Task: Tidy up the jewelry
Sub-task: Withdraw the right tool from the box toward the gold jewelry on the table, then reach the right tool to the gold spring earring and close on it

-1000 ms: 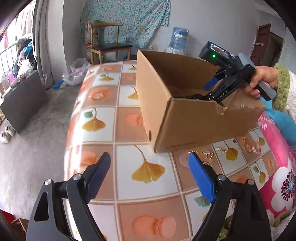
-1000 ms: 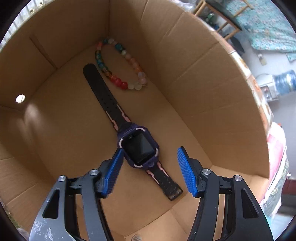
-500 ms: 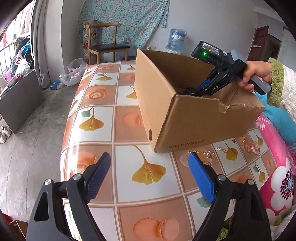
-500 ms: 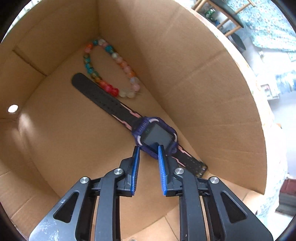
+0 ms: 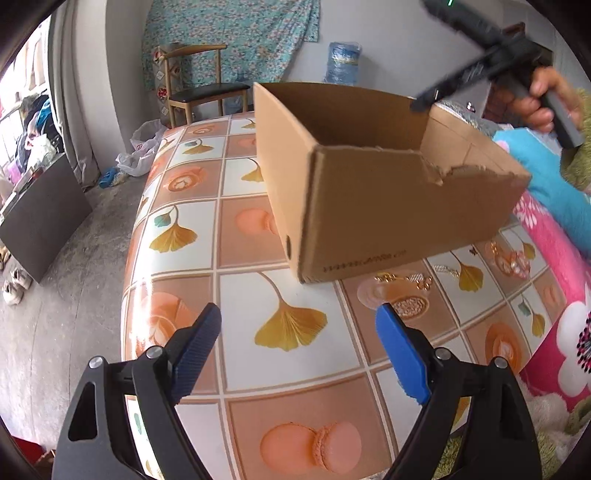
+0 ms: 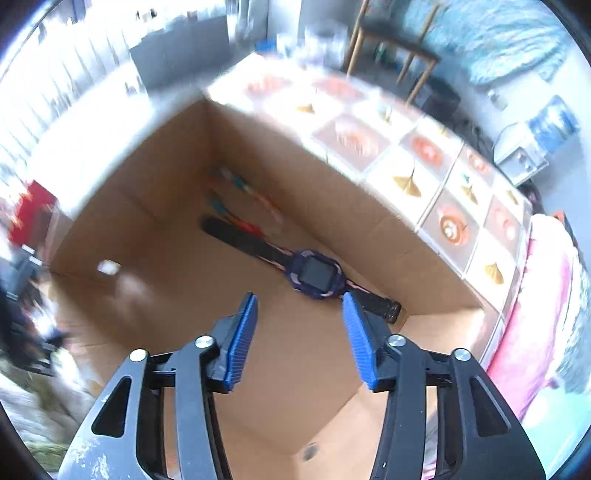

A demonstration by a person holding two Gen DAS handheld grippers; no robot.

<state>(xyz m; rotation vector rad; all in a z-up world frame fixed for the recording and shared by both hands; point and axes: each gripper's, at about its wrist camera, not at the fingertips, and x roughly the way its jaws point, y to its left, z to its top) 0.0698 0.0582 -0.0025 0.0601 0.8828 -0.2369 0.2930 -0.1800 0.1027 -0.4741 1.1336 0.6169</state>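
Inside the cardboard box (image 6: 177, 295) the smartwatch (image 6: 314, 274) and bead bracelet (image 6: 243, 199) (blurred) already lay, while gold earrings (image 5: 413, 280) waited just beside it, and the left gripper (image 5: 298, 347) and right gripper (image 6: 298, 334) both gaped empty.

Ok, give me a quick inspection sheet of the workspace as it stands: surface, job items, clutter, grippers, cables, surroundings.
Surface: table under a tile-print cloth with ginkgo leaves and macarons.
Job's things: cardboard box open on top, one rim torn; inside lie a purple smartwatch and a bead bracelet, blurred. Gold jewelry and a pink piece remain on the cloth beside the box.
Clutter: nothing seen.
Grippers: left gripper open and empty over the table; right gripper open and empty above the box.
Cables: nothing seen.
Surroundings: wooden chair, water bottle, floral wall cloth, pink flowered bedding.
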